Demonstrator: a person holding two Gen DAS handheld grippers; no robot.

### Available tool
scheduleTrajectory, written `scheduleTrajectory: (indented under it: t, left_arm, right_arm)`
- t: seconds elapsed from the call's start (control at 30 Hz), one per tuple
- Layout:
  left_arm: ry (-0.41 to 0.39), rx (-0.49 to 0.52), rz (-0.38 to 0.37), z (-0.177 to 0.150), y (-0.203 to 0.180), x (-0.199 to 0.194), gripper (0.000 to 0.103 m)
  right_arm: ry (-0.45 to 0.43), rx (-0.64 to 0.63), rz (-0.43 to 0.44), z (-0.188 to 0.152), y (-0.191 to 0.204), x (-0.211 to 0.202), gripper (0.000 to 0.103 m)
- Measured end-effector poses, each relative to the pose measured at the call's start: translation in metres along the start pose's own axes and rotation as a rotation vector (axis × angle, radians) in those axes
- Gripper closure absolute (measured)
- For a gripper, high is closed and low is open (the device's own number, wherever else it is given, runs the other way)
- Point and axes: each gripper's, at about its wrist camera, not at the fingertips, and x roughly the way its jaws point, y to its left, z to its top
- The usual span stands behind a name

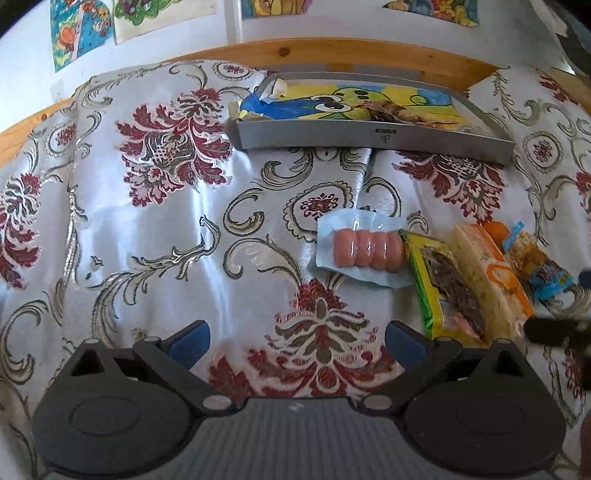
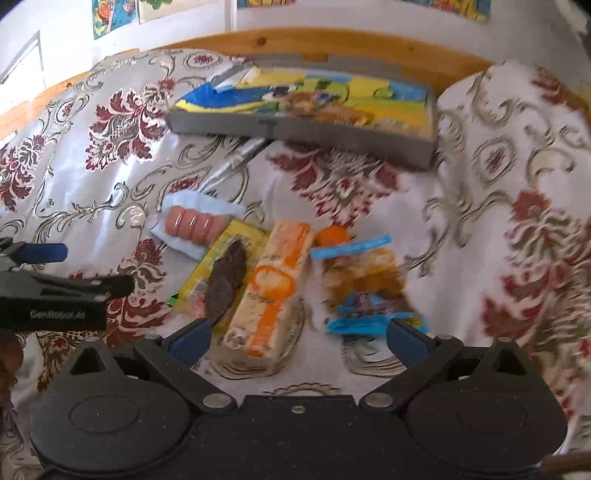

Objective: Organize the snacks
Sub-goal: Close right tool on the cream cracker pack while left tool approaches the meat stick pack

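Several snack packs lie in a row on the floral cloth. A sausage pack is leftmost, then a yellow-green pack, an orange-and-white pack, and a blue-edged pack with a small orange ball behind it. A grey tray lined with a cartoon picture sits at the back. My left gripper is open over bare cloth, left of the packs. My right gripper is open just in front of the orange-and-white pack.
A wooden rail runs along the far edge below a wall with cartoon posters. The left gripper's body shows at the left of the right wrist view. The cloth is wrinkled and bunched at the right.
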Motion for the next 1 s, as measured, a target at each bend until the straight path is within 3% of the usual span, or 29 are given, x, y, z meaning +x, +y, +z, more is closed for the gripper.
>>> scheduleTrajectory:
  t: [0.2, 0.27, 0.33, 0.43, 0.6, 0.7, 0.9, 1.0]
  left_arm:
    - [0.017, -0.063, -0.023, 0.004, 0.004, 0.009, 0.001]
    - [0.027, -0.077, -0.045, 0.003, 0.005, 0.01, 0.001]
    - [0.038, -0.087, -0.07, 0.001, 0.006, 0.01, 0.001]
    - [0.043, -0.095, -0.096, -0.002, 0.006, 0.008, 0.001]
    - [0.031, -0.072, -0.14, -0.006, 0.0, 0.0, 0.001]
    - [0.015, -0.036, -0.17, -0.008, -0.006, -0.007, 0.001]
    - [-0.003, 0.065, -0.245, -0.012, -0.032, -0.018, 0.001]
    - [-0.012, 0.13, -0.246, -0.011, -0.052, -0.022, 0.001]
  right_arm:
    - [0.047, -0.045, 0.02, -0.002, 0.014, 0.02, 0.021]
    - [0.044, -0.047, 0.031, -0.001, 0.015, 0.022, 0.033]
    - [0.037, -0.04, 0.041, 0.001, 0.014, 0.021, 0.052]
    - [0.039, -0.028, 0.057, 0.002, 0.011, 0.02, 0.063]
    - [0.042, -0.065, 0.041, 0.004, 0.011, 0.015, 0.067]
    - [0.019, -0.12, -0.021, 0.006, 0.004, 0.007, 0.068]
    - [0.046, -0.109, 0.019, 0.009, -0.014, 0.004, 0.068]
    - [0.053, -0.102, 0.033, 0.009, -0.014, 0.005, 0.068]
